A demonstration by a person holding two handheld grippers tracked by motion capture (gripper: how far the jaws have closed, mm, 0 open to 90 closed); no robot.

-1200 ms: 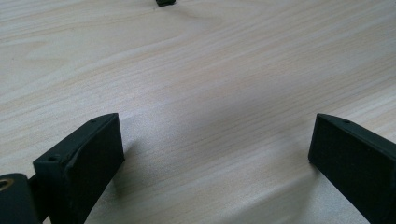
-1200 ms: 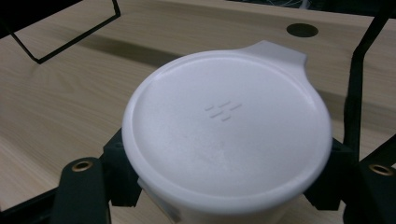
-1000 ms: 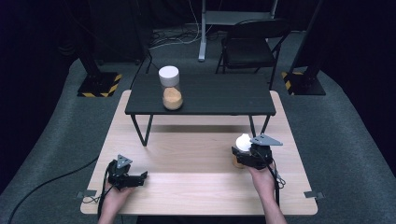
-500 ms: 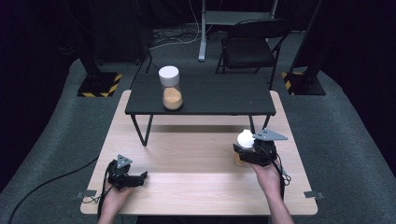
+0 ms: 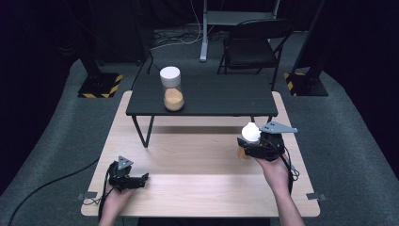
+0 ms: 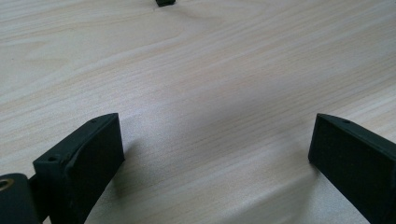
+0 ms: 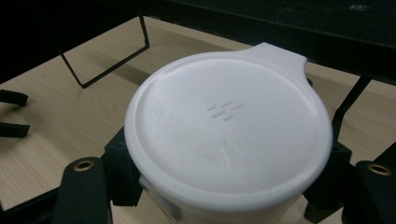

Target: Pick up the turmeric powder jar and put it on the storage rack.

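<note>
- White plastic lid (image 7: 229, 140) topped the jar (image 5: 249, 136) I had pinched in my right hand-held gripper (image 5: 256, 143), jaws pressed against its sides just under the lid, above the right part of the light wooden counter (image 5: 197, 155).
- My left hand-held gripper (image 5: 136, 180) rested low at the near left of the counter, jaws spread wide with nothing between them.
- Risk, as I judged it: the grip sat high on the jar, so the heavier orange-filled bottom could swing or slide out if I tilted my wrist.
- Another risk: carrying it forward, I could knock the jar against the edge of the small black table (image 5: 207, 96) standing on the counter.
- Count: two white-lidded jars with orange contents, one held and one (image 5: 171, 89) standing on the black table; two grippers; one folding chair (image 5: 254, 44) behind.
</note>
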